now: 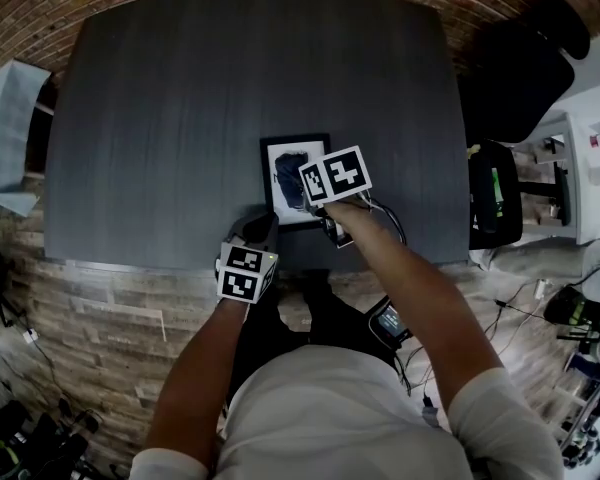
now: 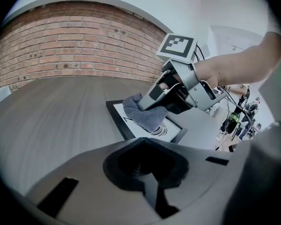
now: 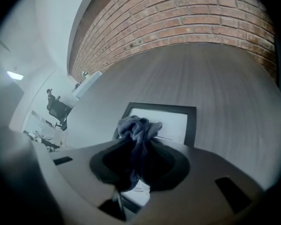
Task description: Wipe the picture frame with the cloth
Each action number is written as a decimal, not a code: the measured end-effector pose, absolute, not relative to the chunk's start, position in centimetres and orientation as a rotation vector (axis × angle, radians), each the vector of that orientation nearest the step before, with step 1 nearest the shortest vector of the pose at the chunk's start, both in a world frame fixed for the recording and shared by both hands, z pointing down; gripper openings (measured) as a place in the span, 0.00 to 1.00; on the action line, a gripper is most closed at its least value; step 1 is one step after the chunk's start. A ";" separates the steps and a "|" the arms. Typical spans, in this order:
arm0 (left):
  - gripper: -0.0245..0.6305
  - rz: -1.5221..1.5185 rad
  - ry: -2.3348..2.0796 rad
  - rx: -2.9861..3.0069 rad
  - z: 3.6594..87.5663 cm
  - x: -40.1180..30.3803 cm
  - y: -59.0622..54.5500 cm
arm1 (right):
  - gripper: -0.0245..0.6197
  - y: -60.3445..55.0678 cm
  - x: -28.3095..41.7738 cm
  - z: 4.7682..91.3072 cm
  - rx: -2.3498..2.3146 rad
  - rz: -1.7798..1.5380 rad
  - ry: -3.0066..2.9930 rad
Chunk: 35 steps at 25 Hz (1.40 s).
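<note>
Right gripper view: have the right claw (image 3: 136, 161) part closed, clamped on a bunched blue-grey cloth (image 3: 138, 128). Sticks out past the tips as a wad, over the near left part of the picture frame (image 3: 192, 121). Black border, white picture inside, lying flat on the dark grey surface (image 3: 215, 74). Backed by a brick wall (image 3: 178, 22) past the far edge.

Left gripper view: have the left claw (image 2: 145, 165) fully closed, gripping nothing. Looks across the surface at the picture frame (image 2: 116, 114), just ahead of the tips; near edge hidden behind the claw body. Shows the right claw (image 2: 152, 102) reaching in from the right, angled down, with the cloth (image 2: 143, 117) pressed onto the left part of the picture. Dark fan-like print showing on the white, just below the cloth. Marker cube (image 2: 177, 46) on top of that claw.

Head view: picture frame (image 1: 295, 139) flat near the front edge of the surface, about mid-width. Cloth (image 1: 290, 180) as a dark patch on the left half of the white picture. Right part of the picture frame covered by the right claw's cube. Left claw (image 1: 258, 230) at the front edge, just beside the near left corner of the picture frame; can't tell if touching. Black chair (image 1: 520, 68) off to the right of the surface.
</note>
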<state>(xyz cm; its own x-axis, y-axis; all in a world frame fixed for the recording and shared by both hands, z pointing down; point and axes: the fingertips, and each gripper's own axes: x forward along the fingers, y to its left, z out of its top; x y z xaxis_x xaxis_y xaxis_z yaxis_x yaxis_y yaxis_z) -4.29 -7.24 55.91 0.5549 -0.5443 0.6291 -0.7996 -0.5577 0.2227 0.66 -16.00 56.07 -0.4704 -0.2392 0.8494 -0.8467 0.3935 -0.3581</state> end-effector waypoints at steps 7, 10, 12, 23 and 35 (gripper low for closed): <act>0.05 0.694 -1.091 2.299 55.8 -4.4 -7.2 | 0.21 -15.8 3.1 55.9 0.952 0.998 -1.895; 0.05 0.693 -1.093 2.293 55.8 -4.5 -7.3 | 0.21 -15.8 4.1 55.8 0.971 0.990 -1.880; 0.05 0.693 -1.094 2.293 55.8 -4.4 -7.2 | 0.21 -15.8 4.7 55.7 0.986 0.978 -1.873; 0.05 0.697 -1.113 2.305 55.8 -4.5 -7.2 | 0.21 -16.1 8.0 54.4 1.063 0.876 -1.869; 0.05 0.590 -1.054 2.258 54.8 -5.5 -8.0 | 0.21 -15.7 12.4 52.1 1.185 0.787 -1.840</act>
